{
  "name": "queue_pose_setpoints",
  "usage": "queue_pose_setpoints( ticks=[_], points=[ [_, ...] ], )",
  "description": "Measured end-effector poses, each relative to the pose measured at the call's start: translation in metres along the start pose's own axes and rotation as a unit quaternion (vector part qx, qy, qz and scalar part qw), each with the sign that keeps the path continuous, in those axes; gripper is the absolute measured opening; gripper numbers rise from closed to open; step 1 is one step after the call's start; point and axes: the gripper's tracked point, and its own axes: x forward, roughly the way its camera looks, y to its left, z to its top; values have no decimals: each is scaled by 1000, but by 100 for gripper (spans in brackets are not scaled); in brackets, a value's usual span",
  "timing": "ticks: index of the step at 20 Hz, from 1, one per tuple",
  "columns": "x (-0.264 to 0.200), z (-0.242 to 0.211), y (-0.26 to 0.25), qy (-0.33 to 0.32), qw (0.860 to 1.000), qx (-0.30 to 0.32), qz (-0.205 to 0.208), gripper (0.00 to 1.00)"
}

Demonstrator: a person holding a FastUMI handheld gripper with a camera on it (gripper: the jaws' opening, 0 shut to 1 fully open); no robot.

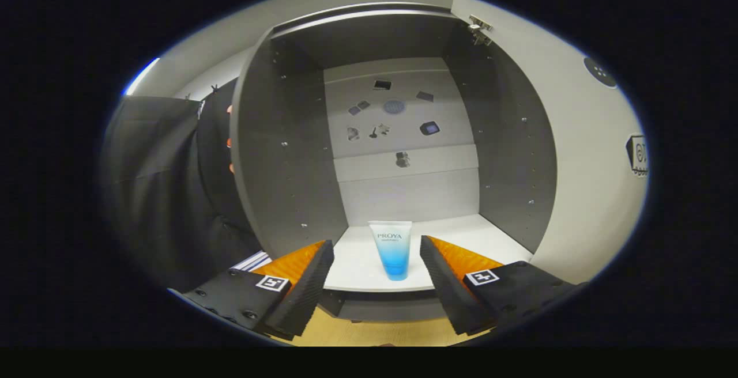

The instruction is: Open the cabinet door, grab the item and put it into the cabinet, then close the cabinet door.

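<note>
A small white-and-blue tube (392, 249) stands upright on its cap on the cabinet's white bottom shelf (496, 237), near the shelf's front edge. My gripper (376, 254) is open, with a finger on each side of the tube and a gap between each finger and the tube. The fingertips (323, 257) reach about level with the shelf's front edge. The cabinet (288, 153) has dark grey inner side walls and a pale back panel. Its door (582, 153) is swung open to the right, with a hinge (479, 27) showing at the top.
Several small stickers (394, 107) dot the cabinet's back panel. A person in dark clothing (173, 193) stands to the left of the cabinet. A wooden surface (369, 332) lies below the shelf, under the fingers.
</note>
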Motion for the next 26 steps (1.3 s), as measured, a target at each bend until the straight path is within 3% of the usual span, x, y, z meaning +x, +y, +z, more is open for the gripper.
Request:
queue_pose_setpoints(
  ticks=[12,20,26],
  points=[
    [-205,40,41,-47,996,-40,68,97],
    [-333,38,-19,-57,996,-50,53,96],
    [-418,48,-92,-87,993,-75,-11,96]
  ],
)
